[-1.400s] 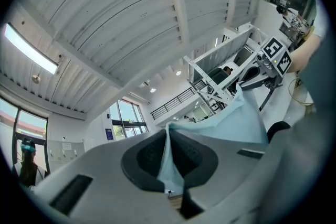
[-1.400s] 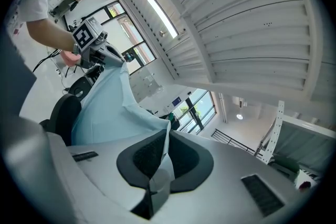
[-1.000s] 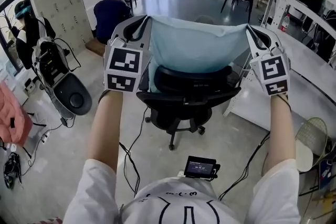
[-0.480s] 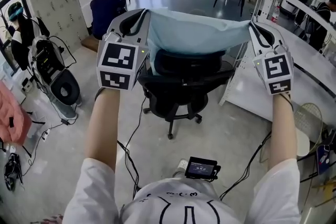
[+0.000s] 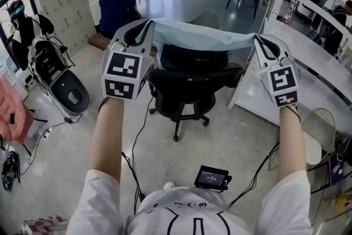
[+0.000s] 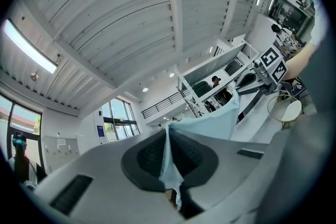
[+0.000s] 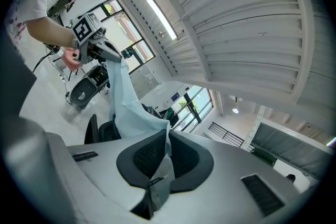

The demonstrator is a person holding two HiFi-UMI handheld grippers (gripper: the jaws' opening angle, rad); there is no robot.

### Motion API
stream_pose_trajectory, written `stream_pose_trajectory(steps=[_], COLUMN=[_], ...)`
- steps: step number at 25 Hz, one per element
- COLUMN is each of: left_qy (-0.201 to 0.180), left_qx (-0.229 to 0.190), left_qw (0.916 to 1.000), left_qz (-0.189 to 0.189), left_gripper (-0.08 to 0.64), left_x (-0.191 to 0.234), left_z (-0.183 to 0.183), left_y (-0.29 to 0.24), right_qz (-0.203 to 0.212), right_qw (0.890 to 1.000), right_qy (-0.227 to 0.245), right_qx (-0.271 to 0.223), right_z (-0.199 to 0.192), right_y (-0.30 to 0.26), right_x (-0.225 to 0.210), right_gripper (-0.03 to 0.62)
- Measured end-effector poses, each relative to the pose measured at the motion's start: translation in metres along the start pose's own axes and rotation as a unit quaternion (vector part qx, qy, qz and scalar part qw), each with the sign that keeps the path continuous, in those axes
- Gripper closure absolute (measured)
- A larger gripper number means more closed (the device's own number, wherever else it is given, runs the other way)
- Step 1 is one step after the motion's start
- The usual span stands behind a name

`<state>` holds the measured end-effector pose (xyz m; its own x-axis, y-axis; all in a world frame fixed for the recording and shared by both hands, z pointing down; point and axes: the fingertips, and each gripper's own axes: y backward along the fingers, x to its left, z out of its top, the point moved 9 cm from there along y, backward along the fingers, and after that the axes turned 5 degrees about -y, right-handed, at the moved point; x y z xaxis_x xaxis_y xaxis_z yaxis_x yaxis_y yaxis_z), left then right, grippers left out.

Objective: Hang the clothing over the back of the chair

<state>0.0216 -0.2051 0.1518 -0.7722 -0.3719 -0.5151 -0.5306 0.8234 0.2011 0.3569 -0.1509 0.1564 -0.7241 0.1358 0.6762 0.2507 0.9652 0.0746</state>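
Compared with a second ago: clothing (image 5: pixel 201 37) now stretched flatter and carried further up-frame over the chair (image 5: pixel 187 88), with less drape toward the camera and more of the black backrest (image 5: pixel 190 58) exposed under the near edge.

Left gripper (image 5: pixel 147 26), centre-left of head view: clamped fully on one corner, pale blue fabric pinched between the pads in the left gripper view.

Right gripper (image 5: pixel 257 40), centre-right: likewise closed on the opposite corner, a thicker fold of cloth nipped between the pads.

Held wide apart and about level with each other, presumably to keep the fabric taut as a sheet and clear the backrest top without bunching.

Cannot tell whether touching the backrest yet; spanning above or just at its top edge.

Likely next: lower both corners beyond the back, then release.
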Motion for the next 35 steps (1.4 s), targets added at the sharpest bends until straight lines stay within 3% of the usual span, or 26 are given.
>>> stream_pose_trajectory(steps=[9,15,18,35], left_qy=[0.013,0.043,0.040,0.078], left_qx=[0.049,0.079,0.093,0.177], left_qw=[0.9987,0.9958,0.9944,0.9789], left_qz=[0.006,-0.017,-0.031,-0.067], left_gripper=[0.557,0.557,0.557,0.557], left_x=[-0.039,-0.062,-0.074,-0.136], left_z=[-0.006,-0.025,-0.031,-0.099], left_y=[0.034,0.060,0.068,0.113], right_qz=[0.045,0.071,0.080,0.136], right_qw=[0.999,0.997,0.995,0.979], right_qy=[-0.015,-0.035,-0.052,-0.115], right_qx=[0.010,0.026,0.037,0.096], right_z=[-0.021,-0.039,-0.052,-0.117], right_y=[0.035,0.056,0.065,0.098], right_x=[0.017,0.043,0.056,0.133], right_gripper=[0.572,0.572,0.572,0.572])
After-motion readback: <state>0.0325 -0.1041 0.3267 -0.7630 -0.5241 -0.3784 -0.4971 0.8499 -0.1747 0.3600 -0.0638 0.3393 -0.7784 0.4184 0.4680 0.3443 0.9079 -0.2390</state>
